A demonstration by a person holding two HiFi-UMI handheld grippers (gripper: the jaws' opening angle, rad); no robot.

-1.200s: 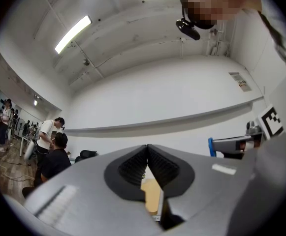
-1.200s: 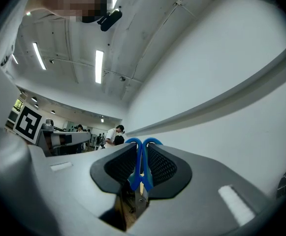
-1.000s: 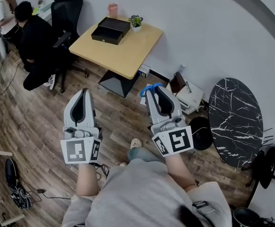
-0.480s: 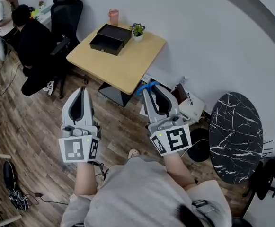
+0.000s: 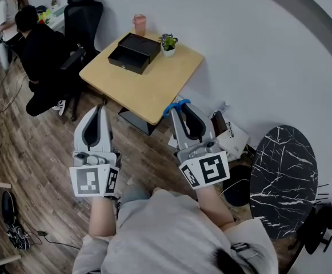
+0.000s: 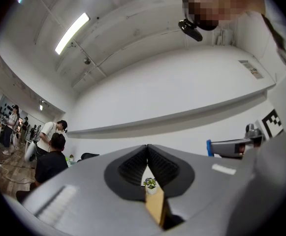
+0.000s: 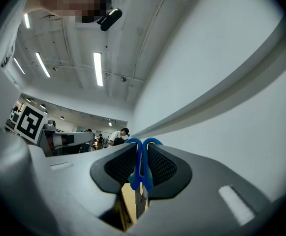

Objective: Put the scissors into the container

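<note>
Near half of the wooden table (image 5: 154, 90) bare, free to reach from its front edge. At the far side, black container (image 5: 134, 51), top open to an approach from above; potted plant (image 5: 168, 43) just beside its right corner, pink cup (image 5: 139, 23) behind it by the wall (image 5: 240, 44). Left flank closed by a black office chair (image 5: 83, 16) and a seated person (image 5: 37, 47). To the right, boxes and bags (image 5: 230, 131) on the floor against the wall, then a round black marble table (image 5: 283, 167). Open wood floor (image 5: 34, 141) in front.

A potted plant (image 5: 168, 43) and a pink cup (image 5: 139, 23) stand on the desk (image 5: 148, 81); a black chair (image 5: 83, 16) is beside it, a marble table (image 5: 283, 173) well apart.
</note>
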